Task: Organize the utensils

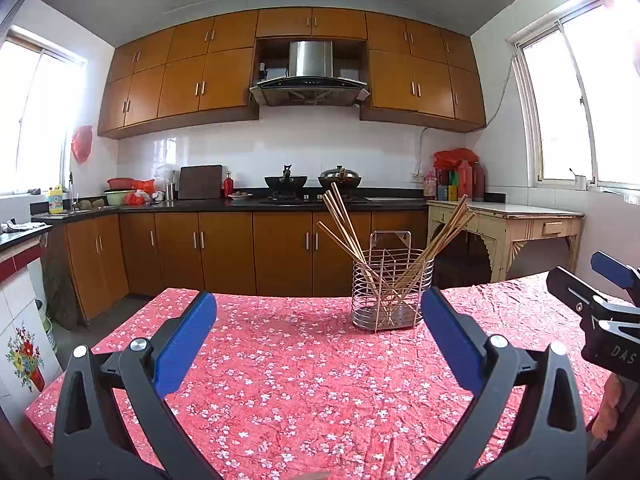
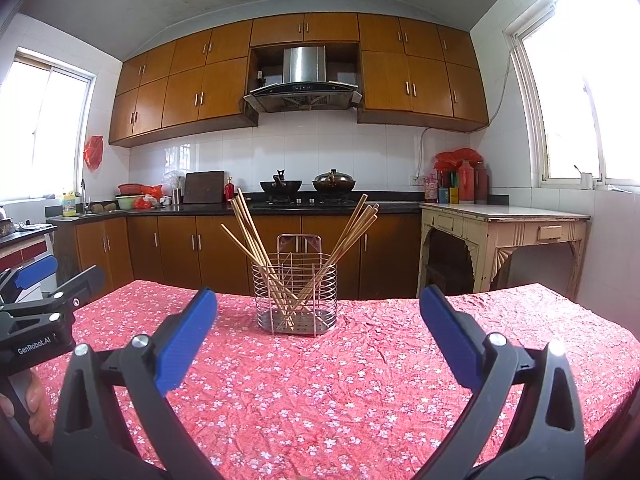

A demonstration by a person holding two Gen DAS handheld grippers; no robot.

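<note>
A wire metal utensil holder [image 1: 392, 288] [image 2: 295, 296] stands upright near the far edge of the table. Several wooden chopsticks [image 1: 344, 224] [image 2: 250, 228] lean out of it in two fans, left and right. My left gripper [image 1: 318, 300] is open above the cloth, with the holder just beyond its right finger. My right gripper [image 2: 318, 300] is also open, the holder centred ahead between its blue pads [image 2: 188, 340]. Neither holds anything. Each gripper shows at the edge of the other's view, the right gripper [image 1: 600, 312] and the left gripper [image 2: 36, 300].
A red floral tablecloth [image 1: 304, 392] [image 2: 340, 380] covers the table. Behind it run a kitchen counter [image 1: 240, 204] with woks, bottles and a chopping board, and a cream side table [image 1: 504, 220] at right. A hand [image 2: 36, 404] grips the left tool.
</note>
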